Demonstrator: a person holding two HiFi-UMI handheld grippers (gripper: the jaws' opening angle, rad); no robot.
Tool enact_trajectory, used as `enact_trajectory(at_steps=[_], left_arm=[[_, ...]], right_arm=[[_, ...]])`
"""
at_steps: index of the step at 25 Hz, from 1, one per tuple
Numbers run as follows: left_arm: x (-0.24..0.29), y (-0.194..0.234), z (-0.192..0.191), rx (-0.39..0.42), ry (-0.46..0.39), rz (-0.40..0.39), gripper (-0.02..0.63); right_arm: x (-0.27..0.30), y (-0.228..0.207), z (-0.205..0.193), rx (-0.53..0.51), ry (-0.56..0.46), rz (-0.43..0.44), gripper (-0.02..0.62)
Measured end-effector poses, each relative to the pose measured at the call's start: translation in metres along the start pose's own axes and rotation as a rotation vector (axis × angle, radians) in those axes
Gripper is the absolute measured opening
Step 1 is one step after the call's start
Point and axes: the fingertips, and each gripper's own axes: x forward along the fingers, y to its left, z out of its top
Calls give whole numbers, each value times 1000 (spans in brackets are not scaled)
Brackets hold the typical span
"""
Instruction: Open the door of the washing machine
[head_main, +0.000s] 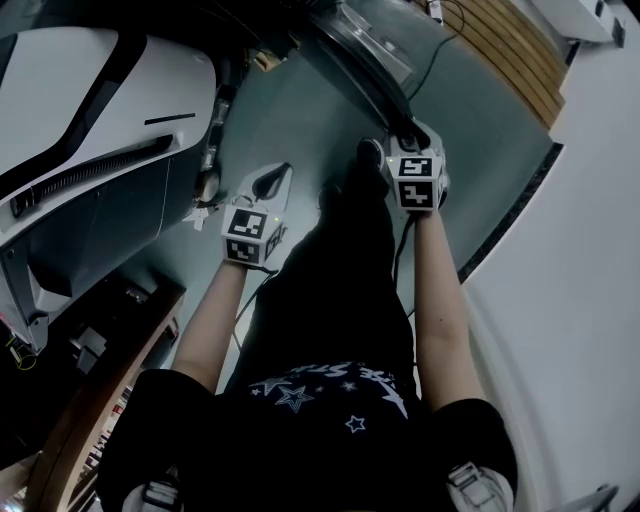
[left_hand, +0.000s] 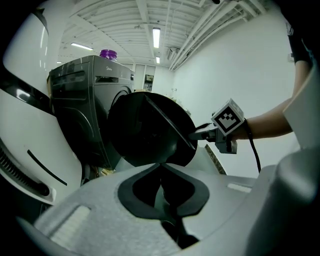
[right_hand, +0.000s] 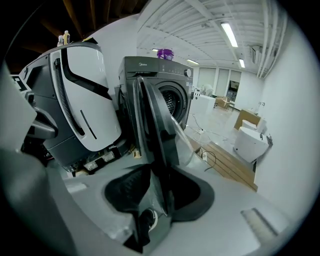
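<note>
One white machine (right_hand: 87, 100) beside washing-machine door (right_hand: 156, 127)

The left gripper (left_hand: 161, 167) is pointing closed, empty jaws at a round dark washing-machine door (left_hand: 145, 132) standing open before a dark grey washer (left_hand: 85, 100). The right gripper (left_hand: 201, 133) is gripping the door's edge.

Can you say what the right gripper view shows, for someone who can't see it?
The right gripper clamps the edge of the washing machine door, which stands swung open. Behind it is the dark washing machine with a purple container on top; a white machine stands left.
</note>
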Motion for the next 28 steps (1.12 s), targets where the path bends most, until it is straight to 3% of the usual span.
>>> enact_trajectory(at_steps=[6,19,26,28], left_arm=[[-9,-7,-23,-27,9,28,11],[-11,-55,-45,-24,3,59,11],[-42,-75,-30,-1,-55,137,11],[-59,-84,-22,-2,-80,143,11]], right_arm=[[-10,32,-6,31,-15,60,110],[-44,87,-35,-69,-58,277,87],[-110,68,-53,3,-101,258,87],[-136,55,-51,35,-124,217,18]])
